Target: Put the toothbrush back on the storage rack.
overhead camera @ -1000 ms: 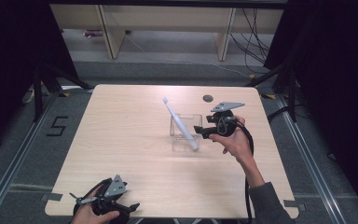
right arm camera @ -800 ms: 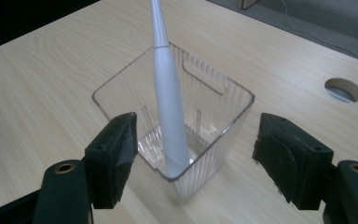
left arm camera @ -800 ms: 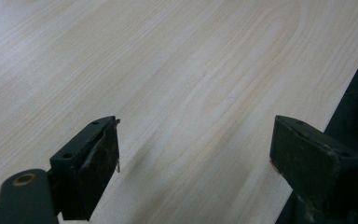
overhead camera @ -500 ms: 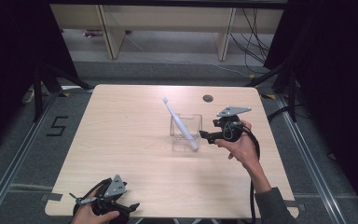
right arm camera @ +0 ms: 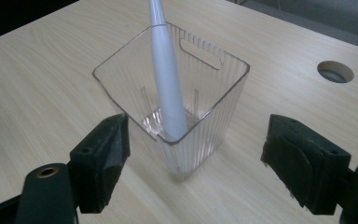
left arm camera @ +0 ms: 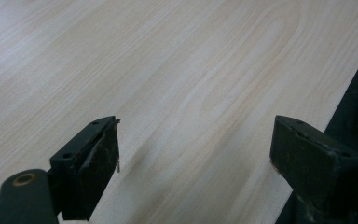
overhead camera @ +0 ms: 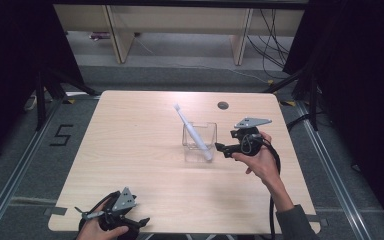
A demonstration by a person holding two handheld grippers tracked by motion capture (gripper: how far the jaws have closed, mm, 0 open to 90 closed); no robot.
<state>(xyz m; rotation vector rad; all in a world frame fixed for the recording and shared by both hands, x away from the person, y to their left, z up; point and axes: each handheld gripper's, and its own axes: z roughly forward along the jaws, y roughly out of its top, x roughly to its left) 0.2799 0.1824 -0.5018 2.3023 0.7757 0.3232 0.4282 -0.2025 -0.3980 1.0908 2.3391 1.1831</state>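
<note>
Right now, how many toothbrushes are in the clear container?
1. A single white toothbrush stands tilted in the clear container near the middle of the table, its handle end resting on the container's floor and its head leaning out over the rim. No others are visible.

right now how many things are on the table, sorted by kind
toothbrush: 1
clear container: 1
total: 2
</note>
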